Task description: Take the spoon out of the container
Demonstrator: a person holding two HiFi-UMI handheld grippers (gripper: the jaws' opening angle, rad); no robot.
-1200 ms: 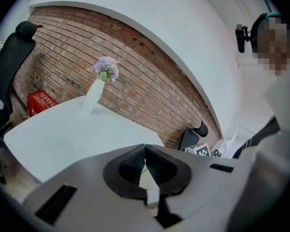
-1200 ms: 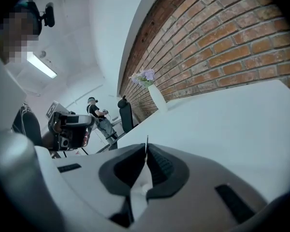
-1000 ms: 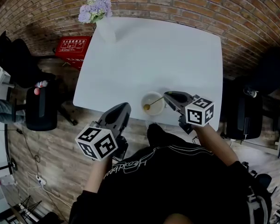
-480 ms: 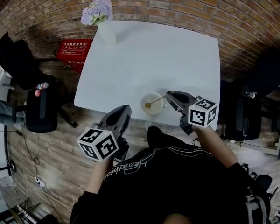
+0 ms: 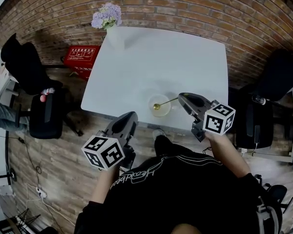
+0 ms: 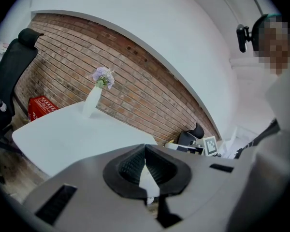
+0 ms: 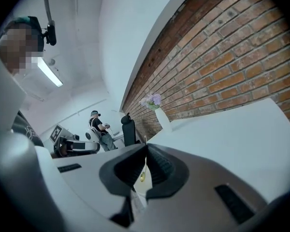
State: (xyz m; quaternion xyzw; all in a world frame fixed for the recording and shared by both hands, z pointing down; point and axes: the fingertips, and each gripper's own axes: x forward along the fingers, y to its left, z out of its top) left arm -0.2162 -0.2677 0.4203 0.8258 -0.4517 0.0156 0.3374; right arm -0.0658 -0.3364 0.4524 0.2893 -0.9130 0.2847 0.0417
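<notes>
A small pale round container (image 5: 162,112) stands near the front edge of the white table (image 5: 156,62). A gold spoon (image 5: 157,106) lies slanted over it, bowl end above the container's inside and thin handle running right. My right gripper (image 5: 180,99) is shut on the handle's end. In the right gripper view the spoon (image 7: 142,176) shows in the gap behind the meeting tips of the right gripper (image 7: 145,145). My left gripper (image 5: 131,116) hovers off the table's front edge, left of the container. In its own view the left gripper (image 6: 145,148) is shut on nothing.
A white vase with purple flowers (image 5: 109,19) stands at the table's far left corner. A red box (image 5: 83,55) lies on the floor to the left, and black chairs stand at left (image 5: 45,113) and right (image 5: 278,77). A brick wall runs behind the table.
My right gripper has drawn slightly right and back with the spoon, so the spoon's bowl sits nearer the container's middle. The left gripper has barely moved.
</notes>
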